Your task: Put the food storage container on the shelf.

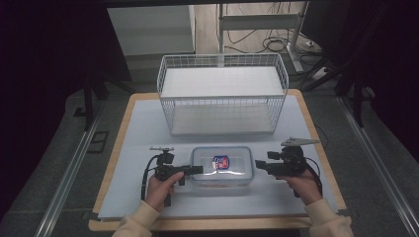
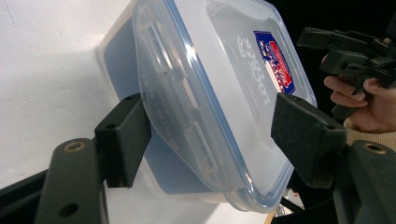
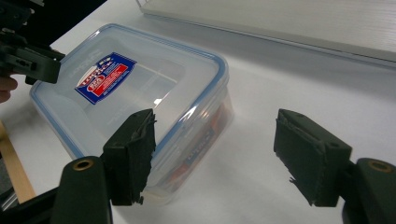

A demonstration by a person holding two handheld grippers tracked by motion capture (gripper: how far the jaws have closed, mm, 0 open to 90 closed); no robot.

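A clear plastic container (image 1: 221,165) with a blue-sealed lid and a red-and-blue label lies on the white mat near the front. My left gripper (image 1: 195,170) reaches over its left end. In the left gripper view the lid's side latch (image 2: 187,116) sits between the jaws of the left gripper (image 2: 212,135); one pad (image 2: 126,140) lies against it and the other hangs over the lid, so I read it as open. My right gripper (image 1: 258,165) stands open just off the container's right end. In the right gripper view that gripper (image 3: 215,149) has only mat between its pads, next to the container (image 3: 140,84).
A white wire basket (image 1: 222,59) stands behind the container at the back of the table. The white mat (image 1: 143,133) covers a wooden tabletop whose edge (image 1: 111,168) runs along the left. Something orange (image 3: 201,144) shows through the container wall.
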